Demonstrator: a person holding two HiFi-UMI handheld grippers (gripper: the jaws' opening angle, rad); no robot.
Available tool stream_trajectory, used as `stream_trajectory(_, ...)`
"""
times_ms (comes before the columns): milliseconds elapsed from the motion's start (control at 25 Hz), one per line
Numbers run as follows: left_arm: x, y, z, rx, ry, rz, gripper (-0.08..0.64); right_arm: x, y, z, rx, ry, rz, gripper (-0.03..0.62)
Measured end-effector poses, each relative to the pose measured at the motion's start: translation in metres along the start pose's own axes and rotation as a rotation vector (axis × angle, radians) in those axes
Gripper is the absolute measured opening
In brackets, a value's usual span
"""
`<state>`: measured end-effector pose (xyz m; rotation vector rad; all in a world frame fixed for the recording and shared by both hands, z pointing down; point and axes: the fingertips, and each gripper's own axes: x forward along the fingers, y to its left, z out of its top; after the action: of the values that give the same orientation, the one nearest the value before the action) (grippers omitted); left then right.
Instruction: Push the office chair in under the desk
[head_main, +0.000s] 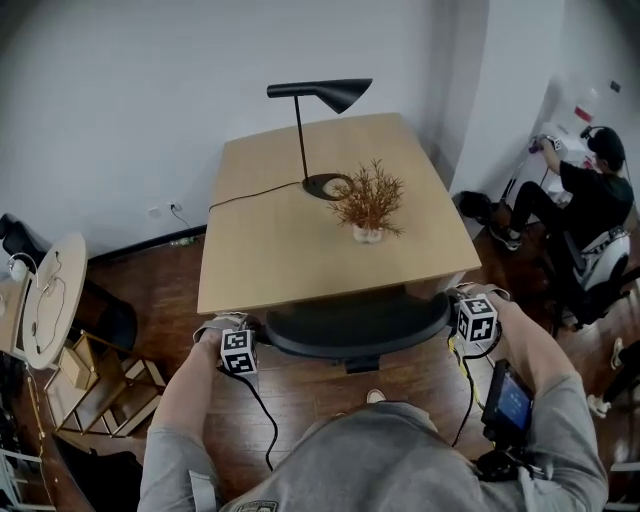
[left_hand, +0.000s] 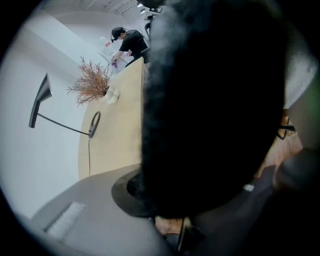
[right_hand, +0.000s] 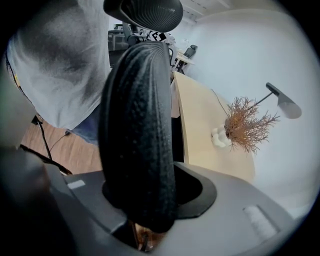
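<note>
The black office chair's backrest (head_main: 355, 322) lies along the near edge of the wooden desk (head_main: 290, 250), with its seat hidden beneath. My left gripper (head_main: 250, 338) clamps the backrest's left end, and my right gripper (head_main: 458, 312) clamps the right end. In the left gripper view the dark backrest (left_hand: 215, 110) fills the space between the jaws, with the desk (left_hand: 115, 135) beyond. In the right gripper view the textured backrest edge (right_hand: 137, 135) stands between the jaws beside the desk (right_hand: 205, 130).
A black desk lamp (head_main: 318, 100) and a dried plant in a white vase (head_main: 368, 205) stand on the desk, with a white wall behind. A person (head_main: 590, 195) bends at the far right. A round side table (head_main: 50, 300) and wooden shelves (head_main: 100, 385) stand at the left.
</note>
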<state>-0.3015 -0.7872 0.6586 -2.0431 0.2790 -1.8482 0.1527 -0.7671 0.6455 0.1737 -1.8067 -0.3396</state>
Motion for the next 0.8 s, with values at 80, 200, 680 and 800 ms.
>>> stream_trajectory(80,0.005,0.014,0.003,-0.021,0.007,-0.001,0.080,0.004,-0.017,-0.007,-0.006,-0.006,0.001,0.166)
stream_trajectory(200,0.003,0.011,-0.003,-0.020,0.016,0.002,0.080,0.005,-0.013,-0.001,-0.004,-0.008,-0.001,0.166)
stream_trajectory(680,0.007,0.021,-0.010,-0.049,0.024,0.009,0.080,0.010,-0.029,0.003,-0.022,-0.011,-0.003,0.166)
stream_trajectory(800,0.008,0.021,-0.014,-0.059,0.034,0.009,0.081,0.010,-0.030,0.005,-0.026,-0.012,0.000,0.166)
